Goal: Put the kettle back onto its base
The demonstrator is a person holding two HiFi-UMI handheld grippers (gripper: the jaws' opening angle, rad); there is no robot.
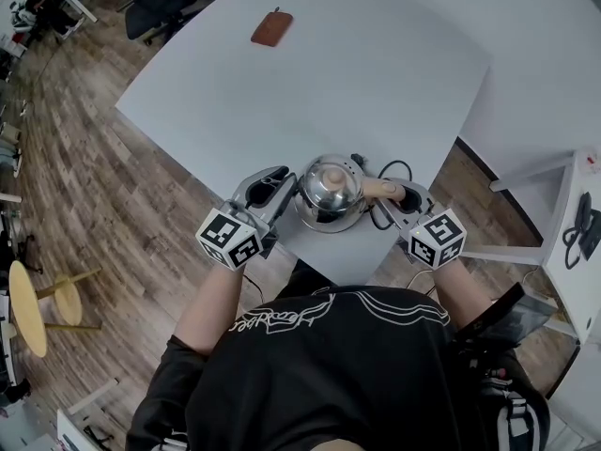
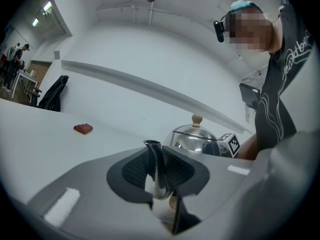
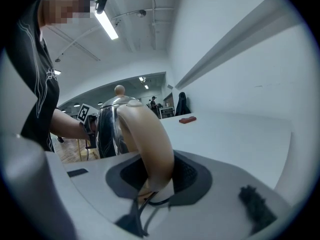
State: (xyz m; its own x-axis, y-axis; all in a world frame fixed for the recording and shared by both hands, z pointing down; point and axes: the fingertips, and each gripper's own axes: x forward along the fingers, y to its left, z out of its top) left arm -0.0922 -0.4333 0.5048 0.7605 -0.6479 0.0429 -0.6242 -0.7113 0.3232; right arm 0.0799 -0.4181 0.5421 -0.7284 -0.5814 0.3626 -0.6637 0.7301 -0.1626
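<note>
A shiny steel kettle [image 1: 329, 194] with a beige knob and a beige handle [image 3: 150, 144] is at the near corner of the white table [image 1: 376, 64]. My left gripper [image 1: 282, 192] is shut on its thin spout [image 2: 157, 166], which stands upright between the black pads. My right gripper [image 1: 394, 195] is shut on the curved handle. A black cord [image 1: 392, 169] loops beside the kettle and also shows under the handle [image 3: 150, 204]. The kettle hides whatever lies beneath it, so I cannot make out the base. In the left gripper view the kettle body [image 2: 195, 141] shows beyond the spout.
A brown leather pouch [image 1: 271, 28] lies at the far side of the table. The table edge runs just in front of my body. Office chairs [image 1: 160, 7] stand beyond the table's far corner, a yellow stool [image 1: 38, 303] on the wooden floor to the left, a white shelf [image 1: 577, 233] to the right.
</note>
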